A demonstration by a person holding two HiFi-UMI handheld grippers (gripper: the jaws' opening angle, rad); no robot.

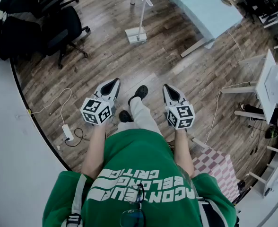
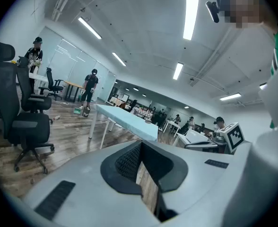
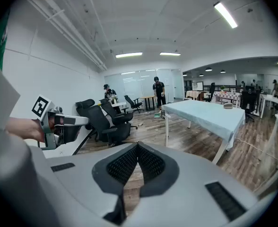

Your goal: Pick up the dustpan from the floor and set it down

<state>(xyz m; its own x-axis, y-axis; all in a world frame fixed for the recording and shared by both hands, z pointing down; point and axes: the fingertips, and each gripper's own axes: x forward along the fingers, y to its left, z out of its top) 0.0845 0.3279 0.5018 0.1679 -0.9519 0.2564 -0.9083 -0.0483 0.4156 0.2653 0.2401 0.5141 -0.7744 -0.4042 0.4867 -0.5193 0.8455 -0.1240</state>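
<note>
On the wood floor (image 1: 101,56) the dustpan (image 1: 137,34) stands handle-up; left gripper (image 1: 114,82) and right gripper (image 1: 167,87) fingers closed, empty.

Both arms reach forward, left claw (image 1: 113,82) and right claw (image 1: 168,87) closed, empty, tilted slightly downward.

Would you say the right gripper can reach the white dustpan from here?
Probably not yet: the right gripper is held close to the body, and the dustpan stands well ahead by the table. The floor between looks free.
</note>
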